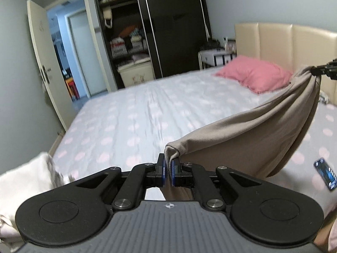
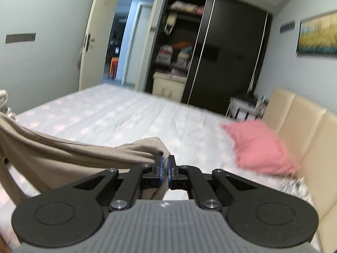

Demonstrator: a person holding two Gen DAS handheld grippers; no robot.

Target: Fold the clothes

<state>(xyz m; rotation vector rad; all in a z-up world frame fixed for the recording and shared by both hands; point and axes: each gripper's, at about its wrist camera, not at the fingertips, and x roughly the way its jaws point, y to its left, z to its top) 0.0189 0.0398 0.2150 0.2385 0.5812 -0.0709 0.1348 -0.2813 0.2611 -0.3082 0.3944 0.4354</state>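
Left gripper (image 1: 168,165): fingers clamped on one corner of the beige garment (image 1: 248,139). Right gripper (image 2: 165,164): fingers clamped on the opposite corner. The soft cloth sags between them above the bed (image 1: 134,113). Beyond, open wardrobe (image 1: 124,31) shelves hold folded textiles.

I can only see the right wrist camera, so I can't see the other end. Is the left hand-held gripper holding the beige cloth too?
Observer: Yes. The left hand-held gripper is shut on a corner of the beige garment.
Operator: Is anything lying on the bed near it?
Observer: A phone with its screen lit lies on the bed, to the right of the hanging garment.
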